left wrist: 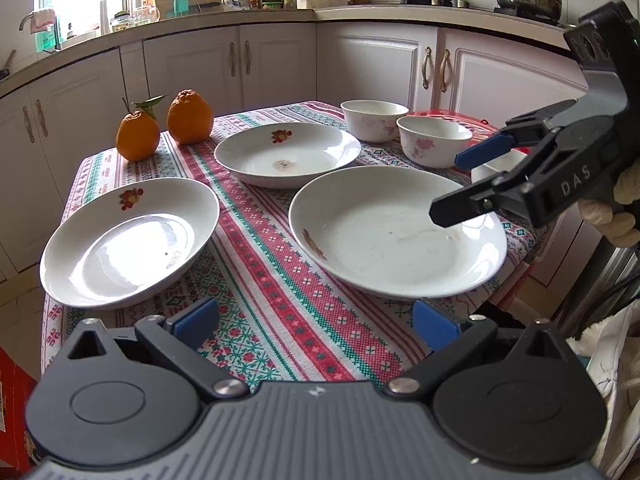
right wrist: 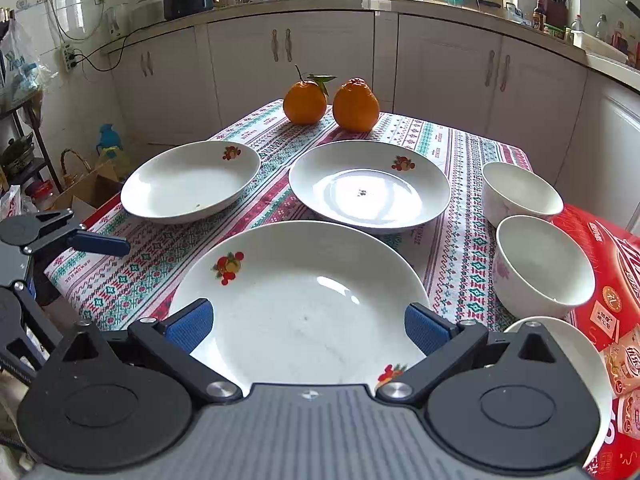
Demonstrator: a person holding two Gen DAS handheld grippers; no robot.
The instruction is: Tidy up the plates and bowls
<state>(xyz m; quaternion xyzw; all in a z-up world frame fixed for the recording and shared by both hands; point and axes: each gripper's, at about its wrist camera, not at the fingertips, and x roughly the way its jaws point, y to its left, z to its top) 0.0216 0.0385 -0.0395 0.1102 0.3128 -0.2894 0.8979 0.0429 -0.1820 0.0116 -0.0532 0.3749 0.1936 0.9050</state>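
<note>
3 plates on worktop (right wrist: 460, 152): nearest plate (right wrist: 304, 300) lower centre of right view, second plate (right wrist: 368, 188) mid-frame, third plate (right wrist: 188, 180) left. 2 bowls (right wrist: 520, 192) right side, 2 oranges (right wrist: 356, 100) top centre. Right tool (right wrist: 308, 328) spread wide over nearest plate, holding nothing. Left tool (left wrist: 316, 322) spread too, empty, low over cloth.

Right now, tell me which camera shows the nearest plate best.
The left wrist view: the nearest plate shows almost whole, with only the right gripper over its far edge. In the right wrist view that gripper's own body covers the plate's near rim.
</note>
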